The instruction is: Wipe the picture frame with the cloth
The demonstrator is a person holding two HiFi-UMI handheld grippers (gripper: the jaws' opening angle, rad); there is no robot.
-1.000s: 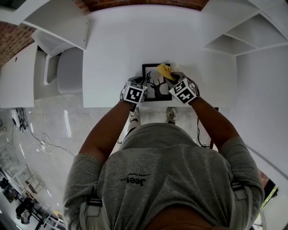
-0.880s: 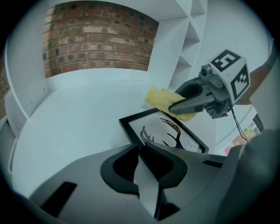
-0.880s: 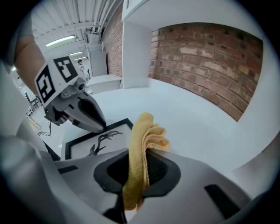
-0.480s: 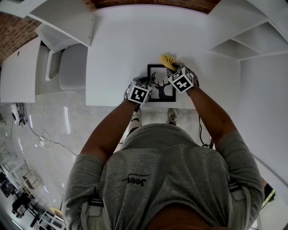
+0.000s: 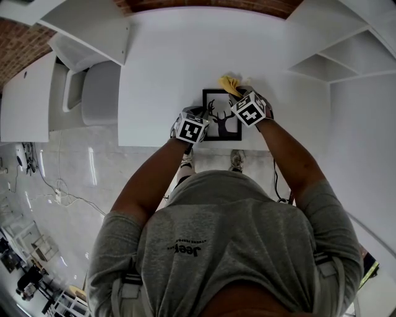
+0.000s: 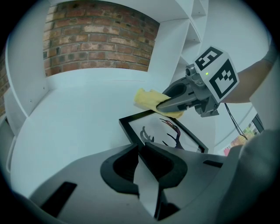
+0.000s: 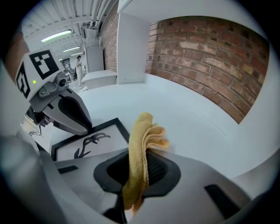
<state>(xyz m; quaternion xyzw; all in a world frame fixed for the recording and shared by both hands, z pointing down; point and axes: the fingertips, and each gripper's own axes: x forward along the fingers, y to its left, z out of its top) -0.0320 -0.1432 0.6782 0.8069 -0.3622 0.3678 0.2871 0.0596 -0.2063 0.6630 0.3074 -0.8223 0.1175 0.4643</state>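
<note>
Wiping in hand: right gripper [image 5: 236, 95] clamps cloth [image 5: 228, 82] at picture frame [image 5: 224, 130] far corner; left gripper [image 5: 200, 114], jaws together, pins near corner; next, probably sweep across glass.

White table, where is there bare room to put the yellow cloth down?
The white table is bare left of the black picture frame, out to its left edge, and beyond it up to the brick wall. Crowded only at the frame, where the left gripper and the right gripper holding the yellow cloth meet.

A white tabletop [image 5: 167, 62] is backed by a red brick wall [image 7: 210, 52], flanked by white shelves [image 5: 334, 59], above a glossy pale floor [image 5: 68, 179]
</note>
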